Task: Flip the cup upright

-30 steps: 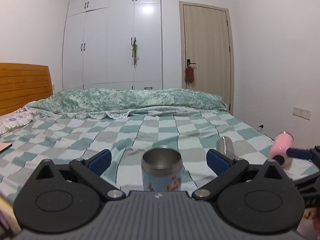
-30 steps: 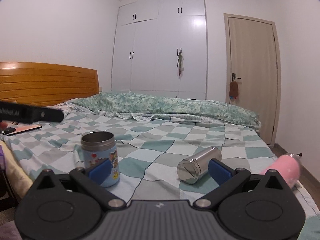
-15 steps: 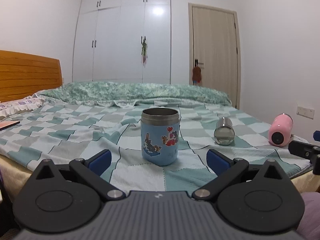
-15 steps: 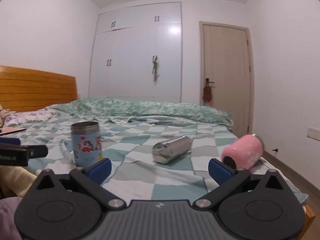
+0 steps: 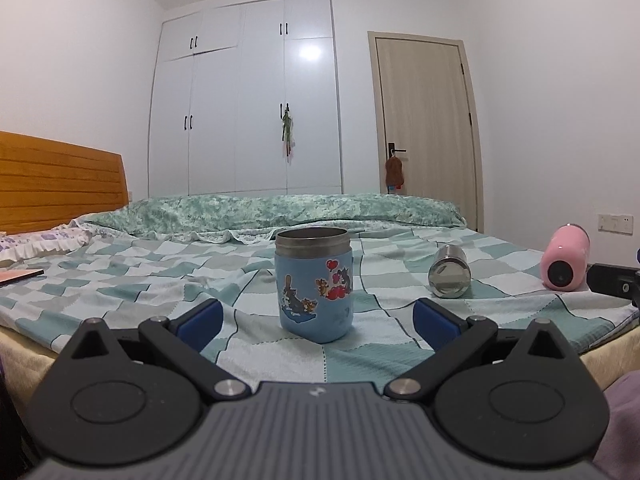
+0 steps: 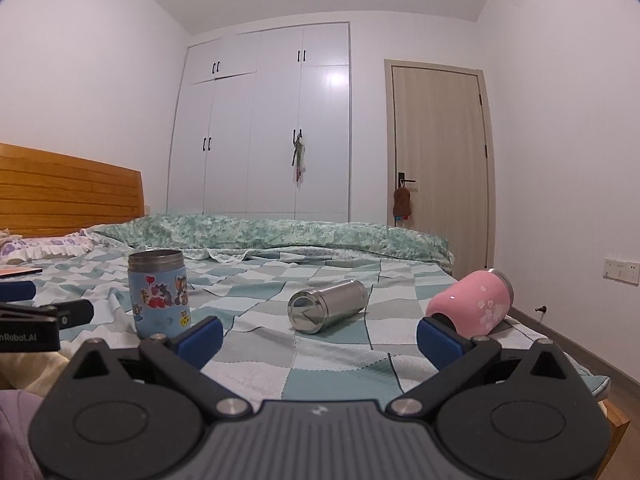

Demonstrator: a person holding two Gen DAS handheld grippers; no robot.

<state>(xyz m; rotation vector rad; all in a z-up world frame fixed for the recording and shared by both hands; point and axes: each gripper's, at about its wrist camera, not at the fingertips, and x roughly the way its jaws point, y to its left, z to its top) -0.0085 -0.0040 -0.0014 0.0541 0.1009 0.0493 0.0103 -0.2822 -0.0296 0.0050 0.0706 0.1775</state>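
Observation:
A blue cartoon cup (image 5: 314, 284) with a steel rim stands upright on the checked bedspread; it also shows in the right wrist view (image 6: 159, 294). A steel cup (image 5: 449, 277) lies on its side to its right, also seen in the right wrist view (image 6: 328, 306). A pink cup (image 5: 566, 263) lies on its side near the bed's right edge, also in the right wrist view (image 6: 472, 302). My left gripper (image 5: 316, 322) is open and empty, just short of the blue cup. My right gripper (image 6: 320, 336) is open and empty, facing the steel cup from a distance.
The bed (image 5: 160, 280) has a wooden headboard (image 5: 60, 188) at left and a folded green quilt (image 5: 280, 210) at the back. A flat pinkish book (image 5: 20, 276) lies at far left. White wardrobe (image 5: 248, 112) and door (image 5: 424, 132) stand behind. The floor (image 6: 616, 376) is at right.
Both grippers have pulled back and lowered, away from the cups. The blue cup stands free of the left gripper. The cups have not moved.

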